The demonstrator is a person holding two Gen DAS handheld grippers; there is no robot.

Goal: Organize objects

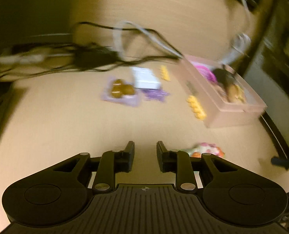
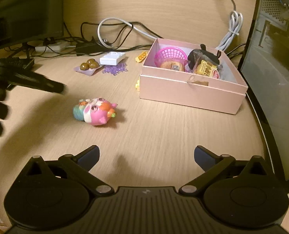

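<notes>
Broadly, the wooden tabletop (image 2: 163, 136) is carrying everything, with a dark computer case (image 2: 277, 62) standing along its right edge. A pink box (image 2: 191, 91) is sitting near that right edge, lid off, and it is holding a pink basket (image 2: 170, 55), a dark soft toy (image 2: 204, 55) and yellow packets (image 2: 206, 68); what lies under them is hard to tell. Cables (image 2: 115, 37) and a white power strip (image 2: 50, 47) are running along the far edge.

Toward the middle of the far side, a white flat case (image 2: 113, 58) is lying just beside a purple sheet with brown round pieces (image 2: 88, 64) and a patch of purple beads (image 2: 115, 69). One yellow brick (image 2: 141, 56) is lying by the box's far left corner, and another yellow brick (image 2: 137, 83) is peeking out at its near left corner, touching or nearly touching the wall.

A pink toy animal (image 2: 97, 113) is lying on its side on the bare middle of the tabletop, well apart from the box.

The right gripper (image 2: 146, 157) is hovering over the near edge with its jaws spread wide and nothing between them. The left gripper (image 1: 145, 156) is showing a narrow gap between its fingers, also holding nothing, with the toy animal just right of it; its view is blurred.
</notes>
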